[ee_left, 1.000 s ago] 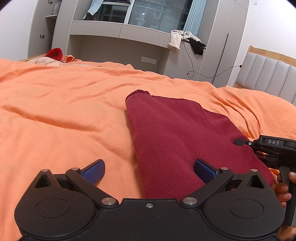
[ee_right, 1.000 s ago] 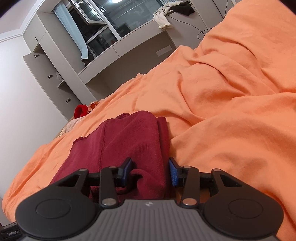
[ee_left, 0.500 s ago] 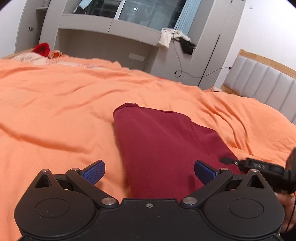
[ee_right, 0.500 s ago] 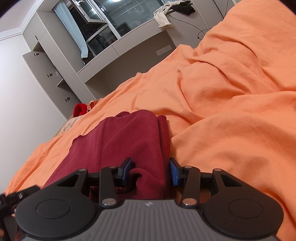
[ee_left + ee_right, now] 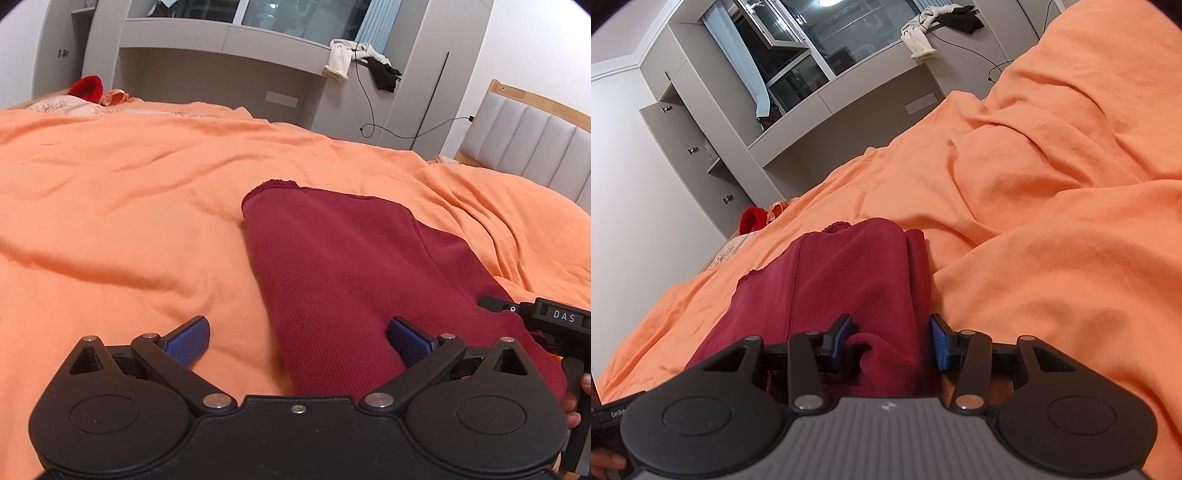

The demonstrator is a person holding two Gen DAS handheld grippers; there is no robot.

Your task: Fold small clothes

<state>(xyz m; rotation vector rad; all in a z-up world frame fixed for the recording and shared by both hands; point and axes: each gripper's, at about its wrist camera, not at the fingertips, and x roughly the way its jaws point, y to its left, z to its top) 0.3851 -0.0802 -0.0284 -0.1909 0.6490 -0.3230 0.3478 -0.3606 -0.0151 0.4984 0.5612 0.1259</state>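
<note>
The dark red knit garment [image 5: 354,280] is seen lying on the orange bedsheet [image 5: 122,206], already folded lengthwise into a long narrow panel, with a ribbed edge at its far end and a stitched seam running along the top layer. The knit is fine-ribbed, matte and several layers thick; it is judged soft, limp and light, with enough surface friction not to slip between pads, though stacked layers may slide over one another if only the top one is taken.

The left gripper [image 5: 295,338] is held spread wide above the near end of the garment; one blue textured pad [image 5: 186,339] is over bare sheet, the other over cloth, nothing being held.

The right gripper [image 5: 889,341] is seen partly closed around a bunched fold at the garment's [image 5: 842,280] near right edge; the cloth is bracketed by both pads, but firm pinching cannot be told from this view.

A hold through all layers at the near corners is judged best for the next crosswise fold. The sheet is rumpled and soft, and could be caught by a low pad
</note>
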